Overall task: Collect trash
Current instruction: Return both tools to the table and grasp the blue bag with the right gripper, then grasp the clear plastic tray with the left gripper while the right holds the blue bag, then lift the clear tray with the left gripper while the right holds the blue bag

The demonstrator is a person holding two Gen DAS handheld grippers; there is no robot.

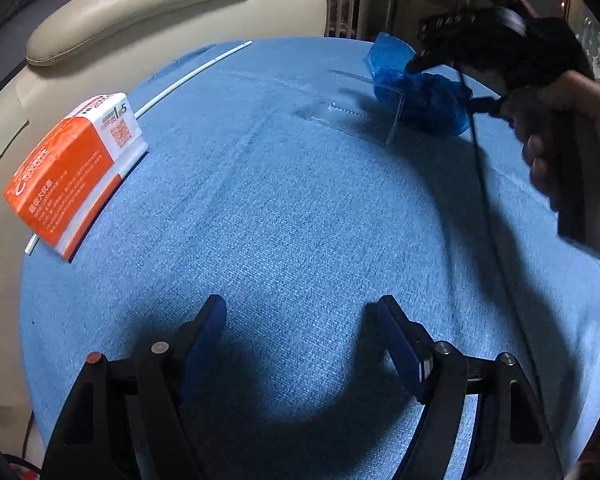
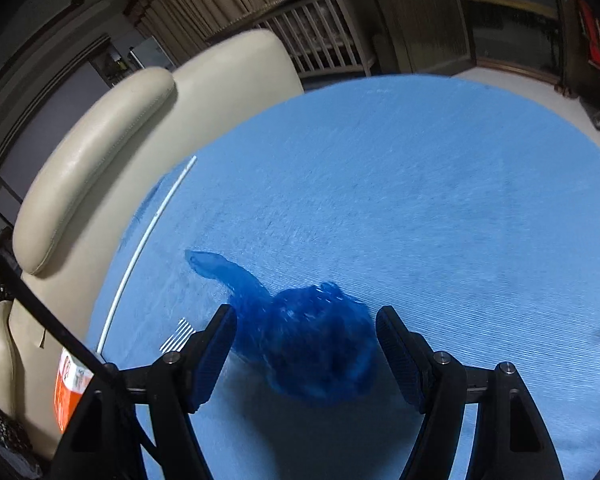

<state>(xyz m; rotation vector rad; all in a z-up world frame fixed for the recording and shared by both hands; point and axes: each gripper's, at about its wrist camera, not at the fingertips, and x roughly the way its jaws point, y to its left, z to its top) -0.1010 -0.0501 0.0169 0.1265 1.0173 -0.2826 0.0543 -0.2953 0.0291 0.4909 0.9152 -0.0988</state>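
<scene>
Lying crumpled on the blue tabletop (image 2: pixel 440 184), the blue plastic bag (image 2: pixel 312 344) sits between the two fingers of the right tongs (image 2: pixel 306 330), and one thin tail of it stretches away toward the white straw (image 2: pixel 140 248). The right tongs are apart; their pads seem not to press the film yet, and the blur does not allow to say more. In the left wrist view the same bag (image 1: pixel 416 92) is far across the tabletop, partly behind a clear plastic piece (image 1: pixel 340 110) that lies flat and catches the light. A person's hand (image 1: pixel 560 132) carries the right tongs there.

The left tongs (image 1: pixel 302 320) are also apart and empty, hovering over bare cloth, well apart from the orange and white packet (image 1: pixel 72 172) at the edge near the beige armchair (image 1: pixel 140 8).

To do this step well, the right tongs should probably come lower until the pads are around the thick middle of the bag, not the tail, and then close fully, because thin film slips easily. The clear piece just beside it should not be caught together.
</scene>
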